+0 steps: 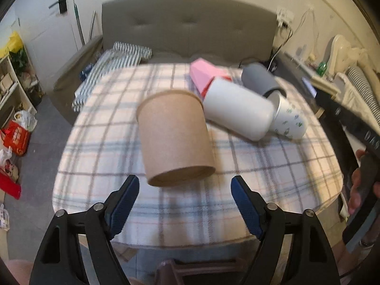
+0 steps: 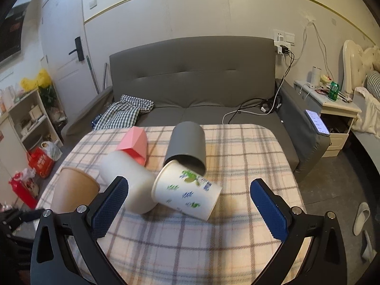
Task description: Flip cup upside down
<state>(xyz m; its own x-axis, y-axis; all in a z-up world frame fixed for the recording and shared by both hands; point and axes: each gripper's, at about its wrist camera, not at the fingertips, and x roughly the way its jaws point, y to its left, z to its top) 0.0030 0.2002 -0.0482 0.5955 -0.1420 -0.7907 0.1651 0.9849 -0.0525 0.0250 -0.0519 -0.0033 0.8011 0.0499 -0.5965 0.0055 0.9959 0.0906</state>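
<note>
A brown paper cup (image 1: 174,135) stands on the checked tablecloth (image 1: 99,156), wider rim up, base nearest me; it also shows at the left of the right wrist view (image 2: 73,192). My left gripper (image 1: 184,201) is open and empty, just in front of it. A white cup (image 1: 237,112), a printed paper cup (image 2: 187,191), a grey cup (image 2: 187,143) and a pink cup (image 2: 133,143) lie on their sides. My right gripper (image 2: 188,210) is open and empty, in front of the printed cup.
A grey sofa (image 2: 194,76) stands behind the table with a checked cloth (image 2: 121,114) and cables (image 2: 256,109) on it. Shelves and bags (image 2: 40,159) are on the left. A nightstand (image 2: 332,104) and a phone (image 2: 317,122) are on the right.
</note>
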